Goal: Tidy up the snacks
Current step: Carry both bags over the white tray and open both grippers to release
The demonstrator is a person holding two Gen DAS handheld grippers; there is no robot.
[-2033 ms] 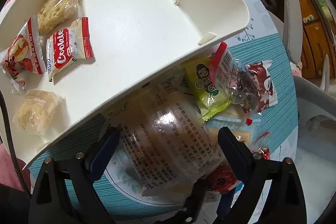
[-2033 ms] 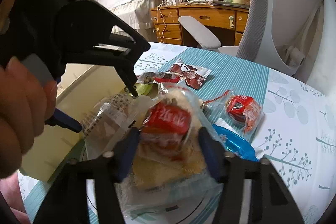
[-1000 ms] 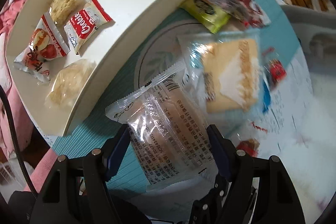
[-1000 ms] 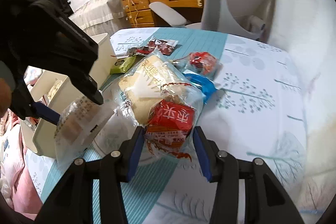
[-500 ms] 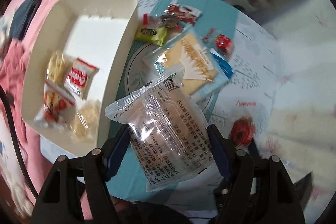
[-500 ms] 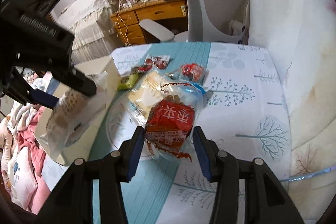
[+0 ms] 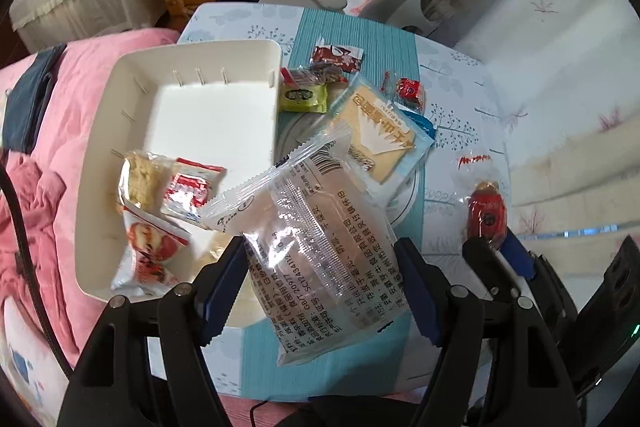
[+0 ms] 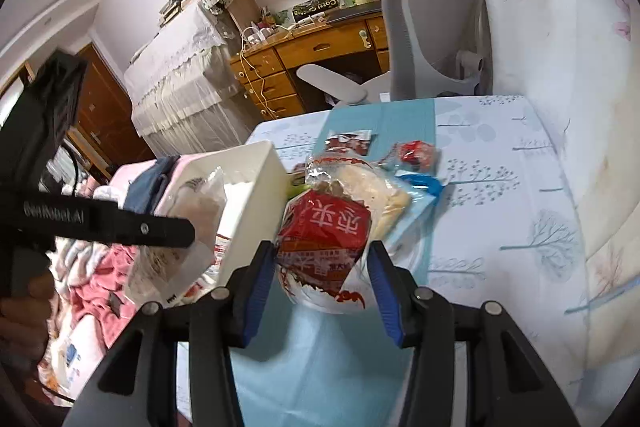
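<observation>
My left gripper (image 7: 320, 287) was clenched on a clear packet (image 7: 316, 251) held in the air over the table's (image 7: 452, 75) near edge; its printed back faced the camera, so I could not make out the contents. It hid part of the tray (image 7: 208, 55) at the left edge — four small packs (image 7: 160, 203) lay at the tray's near end, one mostly covered. My right gripper (image 8: 322, 281) grasped a red bag (image 8: 324, 227), also lifted, blocking much of the yellow pack (image 7: 380, 131) on the plate (image 7: 292, 135) mid-table. A green packet (image 7: 303, 95) lay just beside the tray wall, red sweets (image 7: 409, 89) further off — their labels were too small to read.
</observation>
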